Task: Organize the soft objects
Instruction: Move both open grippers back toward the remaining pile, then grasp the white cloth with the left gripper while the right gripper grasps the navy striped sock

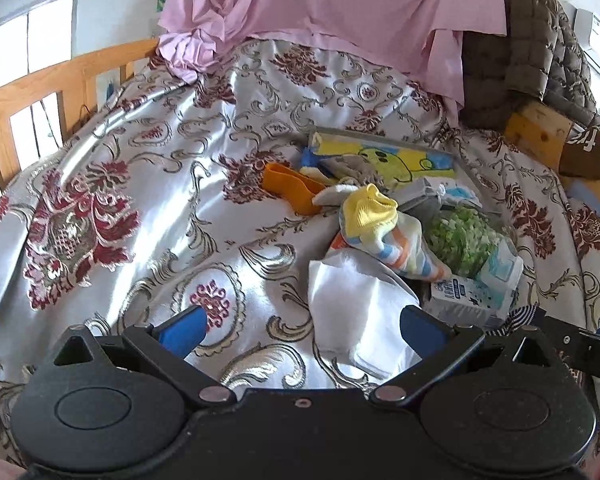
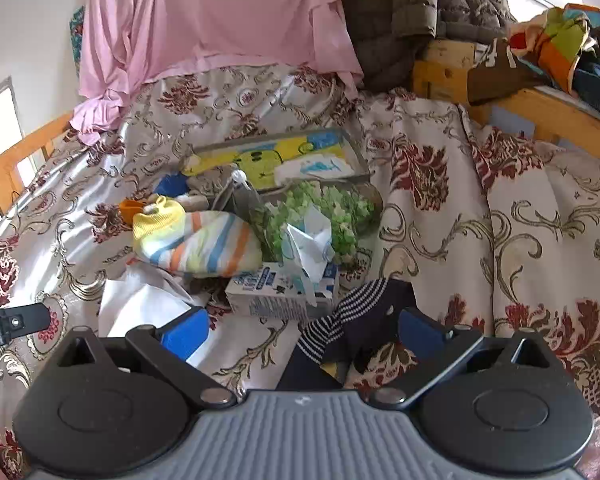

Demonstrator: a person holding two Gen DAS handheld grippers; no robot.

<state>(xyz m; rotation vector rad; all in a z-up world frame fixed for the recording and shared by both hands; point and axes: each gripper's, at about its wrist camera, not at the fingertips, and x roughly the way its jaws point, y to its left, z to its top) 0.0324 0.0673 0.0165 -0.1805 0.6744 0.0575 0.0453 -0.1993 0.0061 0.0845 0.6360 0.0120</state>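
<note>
Right now my left gripper [image 1: 303,330] hangs spread wide over the white cloth [image 1: 356,304] on the patterned bedspread [image 1: 140,168], gripping nothing. My right gripper [image 2: 303,330] is spread too, its fingers either side of a dark striped sock [image 2: 352,316] lying just beside the tissue box [image 2: 280,292]. Behind them, the yellow-cuffed striped sock [image 2: 196,240] rests against the green fluffy bundle [image 2: 324,212].

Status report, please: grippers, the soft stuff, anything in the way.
Left gripper open, empty. Right gripper open over striped sock. Tissue box close beside it.
</note>
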